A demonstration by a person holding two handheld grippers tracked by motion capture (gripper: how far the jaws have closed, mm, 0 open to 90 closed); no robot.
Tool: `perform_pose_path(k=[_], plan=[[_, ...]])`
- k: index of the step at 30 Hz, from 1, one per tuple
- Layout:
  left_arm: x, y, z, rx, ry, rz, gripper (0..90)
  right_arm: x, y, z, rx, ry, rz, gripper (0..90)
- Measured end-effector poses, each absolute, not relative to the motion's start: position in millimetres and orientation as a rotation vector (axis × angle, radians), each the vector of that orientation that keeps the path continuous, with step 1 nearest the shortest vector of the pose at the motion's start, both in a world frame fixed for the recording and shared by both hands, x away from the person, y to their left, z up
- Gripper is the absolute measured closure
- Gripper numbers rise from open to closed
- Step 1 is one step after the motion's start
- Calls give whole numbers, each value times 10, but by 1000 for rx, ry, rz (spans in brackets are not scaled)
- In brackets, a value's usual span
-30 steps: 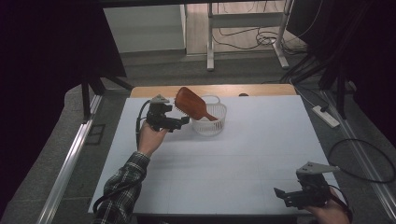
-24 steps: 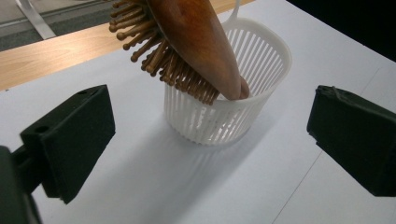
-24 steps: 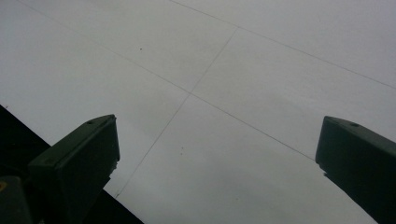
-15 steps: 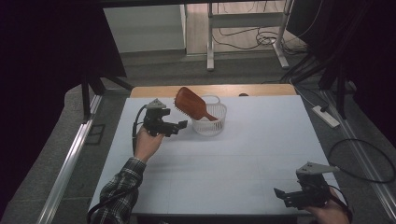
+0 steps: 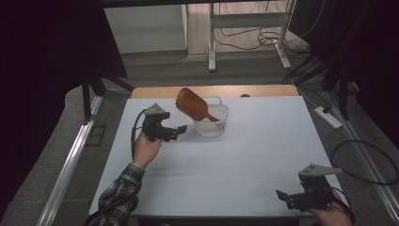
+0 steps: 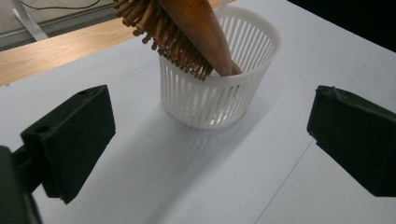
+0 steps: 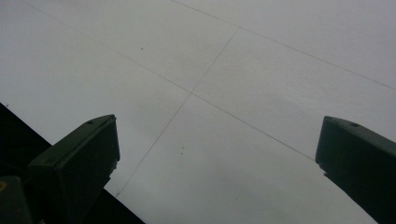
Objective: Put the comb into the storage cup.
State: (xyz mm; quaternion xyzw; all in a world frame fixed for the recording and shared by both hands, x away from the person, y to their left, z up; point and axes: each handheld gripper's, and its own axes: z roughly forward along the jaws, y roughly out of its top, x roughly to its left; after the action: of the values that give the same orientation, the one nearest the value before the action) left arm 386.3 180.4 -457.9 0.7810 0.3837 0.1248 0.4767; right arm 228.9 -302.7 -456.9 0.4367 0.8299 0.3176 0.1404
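Hairbrush [image 5: 193, 105], wooden, stands handle-down in the white slatted basket [image 5: 211, 128] near the table's [image 5: 244, 155] far edge, its bristled head leaning out over the rim. Just beside the basket, the left gripper [image 5: 178, 131] faces it with jaws wide, holding nothing. Well apart, at the near corner, the right gripper [image 5: 285, 197] rests wide open over bare tabletop.

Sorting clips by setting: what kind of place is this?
Probably a lab or recording workshop, not a home: a white table hemmed by dark curtains, loose cables on a bare floor, and a power strip beside the table.
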Motion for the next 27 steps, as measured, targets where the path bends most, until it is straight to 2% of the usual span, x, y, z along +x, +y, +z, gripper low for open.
perform_pose_path(k=[27], plan=[[3487,1955,-4618,1907,1002,293,0,2285,-3023,-4568,1250,2400,917,0]])
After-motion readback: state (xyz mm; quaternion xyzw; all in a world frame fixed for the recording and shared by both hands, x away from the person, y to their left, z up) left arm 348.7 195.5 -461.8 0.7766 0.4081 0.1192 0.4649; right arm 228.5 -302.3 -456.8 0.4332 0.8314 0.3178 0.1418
